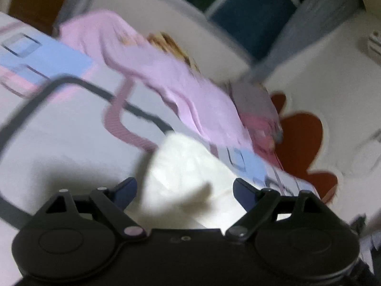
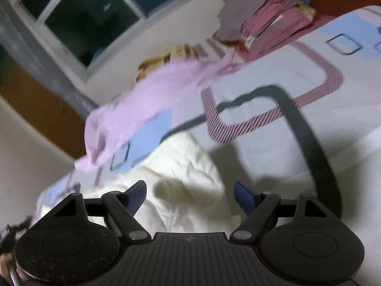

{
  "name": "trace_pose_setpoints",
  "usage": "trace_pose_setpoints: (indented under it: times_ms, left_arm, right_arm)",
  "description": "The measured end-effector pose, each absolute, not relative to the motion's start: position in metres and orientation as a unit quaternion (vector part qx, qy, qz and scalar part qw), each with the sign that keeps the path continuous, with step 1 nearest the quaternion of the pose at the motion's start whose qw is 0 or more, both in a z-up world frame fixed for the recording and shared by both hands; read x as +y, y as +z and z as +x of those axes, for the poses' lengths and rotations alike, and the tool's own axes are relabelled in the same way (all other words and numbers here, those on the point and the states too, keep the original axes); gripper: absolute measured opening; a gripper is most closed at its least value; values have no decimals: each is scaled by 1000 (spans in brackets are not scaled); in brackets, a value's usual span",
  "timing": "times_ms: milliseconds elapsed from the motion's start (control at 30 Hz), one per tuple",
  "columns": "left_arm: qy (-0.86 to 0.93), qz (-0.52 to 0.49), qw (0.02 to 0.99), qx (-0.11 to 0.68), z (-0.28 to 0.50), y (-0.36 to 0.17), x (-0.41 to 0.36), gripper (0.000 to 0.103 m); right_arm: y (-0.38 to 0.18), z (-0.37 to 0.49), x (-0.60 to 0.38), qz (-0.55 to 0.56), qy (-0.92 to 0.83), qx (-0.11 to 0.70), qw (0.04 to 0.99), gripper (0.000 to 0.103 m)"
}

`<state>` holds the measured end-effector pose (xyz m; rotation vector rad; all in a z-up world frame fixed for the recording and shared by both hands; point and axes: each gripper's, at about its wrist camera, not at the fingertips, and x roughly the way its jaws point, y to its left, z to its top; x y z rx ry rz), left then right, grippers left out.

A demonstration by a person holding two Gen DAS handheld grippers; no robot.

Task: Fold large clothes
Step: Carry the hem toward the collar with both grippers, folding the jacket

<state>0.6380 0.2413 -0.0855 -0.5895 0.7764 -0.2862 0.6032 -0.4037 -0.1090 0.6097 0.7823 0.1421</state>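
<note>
Hovering nearest the lens in each wrist view are the two grippers, both released; the left gripper (image 1: 184, 191) has its blue fingers (image 1: 125, 189) spread wide with nothing pinched, and the right gripper (image 2: 190, 194) likewise shows its fingers (image 2: 137, 196) parted and not pressing on cloth; the white garment (image 1: 183, 166) lies crumpled on the bed directly beneath and between both sets of fingers, though whether any fingertip grazes it cannot be told through the blur; this white garment (image 2: 188, 166) rests on a bedsheet (image 1: 71, 131) printed with pale blue blocks, a pink striped loop and a dark grey loop; beyond the white garment, further up the bed, a lilac garment (image 1: 152, 71) sprawls in loose folds across the sheet, seen also from the right wrist (image 2: 152, 95); past the lilac garment sits a stack of folded clothes (image 2: 269, 21) in grey, pink and yellow tones; behind that, farthest from the white garment, a dark window (image 2: 83, 21) with a pale frame is set in a cream wall, and an orange-brown panel (image 2: 40, 109) shows beside it.
</note>
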Motion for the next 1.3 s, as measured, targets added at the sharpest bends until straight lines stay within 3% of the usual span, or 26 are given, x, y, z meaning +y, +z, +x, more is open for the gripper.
trace_pose_setpoints:
  times_ms: [33,100,133,200,267,433,600,633,700,767,800,833,867,900,933,1100,1300]
  left_arm:
    - [-141,-276,871,381,644,-89,236,82]
    - [-151,-255,864,408,655,-97,226,52]
    - [-152,-244,860,421,656,-100,223,15]
    - [-154,-234,867,413,655,-101,220,7]
    - [-165,-243,879,376,647,-94,223,4]
    - [-154,-251,906,306,647,-86,227,4]
    - [-120,-219,889,384,675,-120,208,5]
    - [-114,-208,889,392,677,-125,205,9]
    - [-93,-189,892,400,679,-129,204,30]
    - [-68,-196,894,397,676,-130,210,69]
    - [-50,-197,899,387,670,-126,213,77]
    - [-34,-199,906,371,660,-121,220,81]
    - [-27,-204,911,356,649,-115,227,78]
    - [-22,-207,916,344,639,-107,232,78]
    - [-22,-205,922,328,628,-96,233,78]
    - [-122,-160,937,286,596,-50,166,80]
    - [-194,-99,919,328,604,-70,62,81]
  right_arm:
    - [-112,606,-402,288,76,376,877,67]
    - [-115,607,-394,269,84,387,878,39]
    - [-115,607,-390,256,88,387,882,28]
    - [-109,603,-386,228,95,371,895,14]
    - [-97,598,-387,224,100,335,909,12]
    - [-82,598,-393,213,77,281,933,9]
    - [-135,628,-376,189,32,375,907,9]
    - [-141,628,-373,188,30,380,905,9]
    - [-149,627,-374,192,20,384,903,9]
    - [-149,624,-378,198,6,380,903,10]
    - [-146,621,-384,204,-2,374,905,11]
    - [-136,617,-389,208,-15,366,907,25]
    - [-126,611,-391,204,-33,350,914,35]
    - [-112,601,-393,198,-46,330,922,53]
    - [-99,590,-393,196,-43,312,929,57]
    - [-71,570,-334,161,56,282,944,57]
    - [-92,576,-241,66,109,328,936,57]
